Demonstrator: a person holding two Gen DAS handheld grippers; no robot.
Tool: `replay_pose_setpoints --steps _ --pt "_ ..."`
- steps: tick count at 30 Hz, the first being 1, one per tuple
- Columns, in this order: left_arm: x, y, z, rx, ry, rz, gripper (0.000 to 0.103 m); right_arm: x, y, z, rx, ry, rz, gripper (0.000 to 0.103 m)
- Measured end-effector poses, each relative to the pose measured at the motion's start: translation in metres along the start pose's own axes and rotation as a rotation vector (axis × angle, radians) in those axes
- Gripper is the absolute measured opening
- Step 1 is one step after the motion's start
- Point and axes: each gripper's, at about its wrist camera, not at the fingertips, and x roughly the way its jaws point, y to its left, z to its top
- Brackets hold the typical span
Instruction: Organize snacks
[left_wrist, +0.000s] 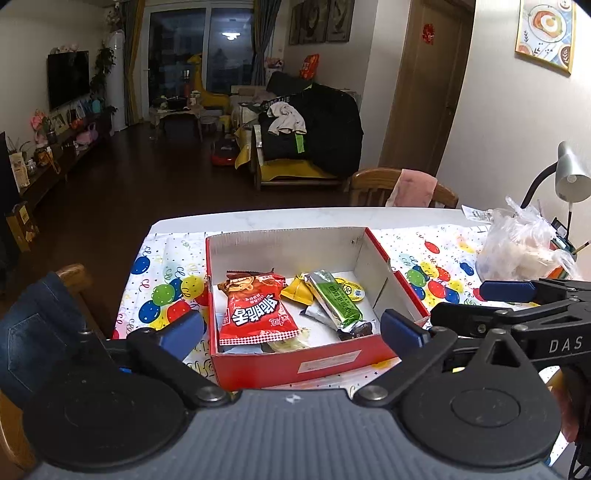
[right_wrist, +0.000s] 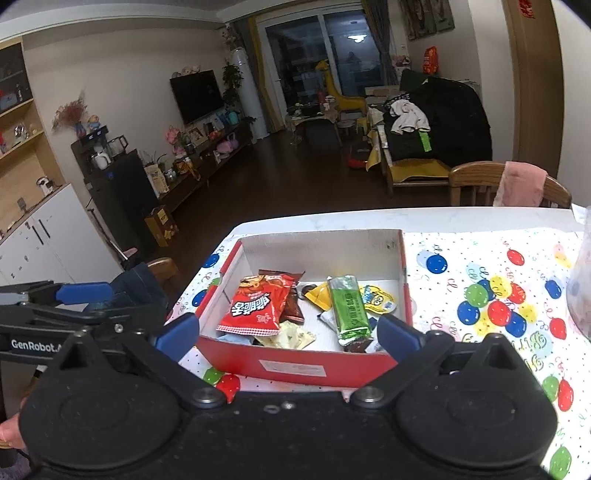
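Both tongs, left gripper (left_wrist: 291, 326) & right gripper (right_wrist: 288, 328), spread wide, nothing pinched, hovering at near edge of red cardboard box (left_wrist: 295, 363). Snacks inside: red crinkly packet (left_wrist: 255, 310) left, green foil bar (left_wrist: 338, 299) right. Looks like sorting's done; next, prob. back off or check cloth for strays.

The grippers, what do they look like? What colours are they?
Both look alike. The left gripper has black plastic arms, round black discs with silver bolts, and blue pads on its jaws. The right gripper is the same; white letters on it read "DAS". White "GenRobot" lettering marks the left one's side.
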Motion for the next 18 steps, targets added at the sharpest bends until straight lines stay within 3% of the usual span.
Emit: replay_pose_setpoints --steps 18 --pt "-0.0043 -0.0002 -0.0062 -0.031 -0.005 0.038 0.103 -0.0093 -0.0075 -0.0058 -0.009 -0.036 -0.028 0.103"
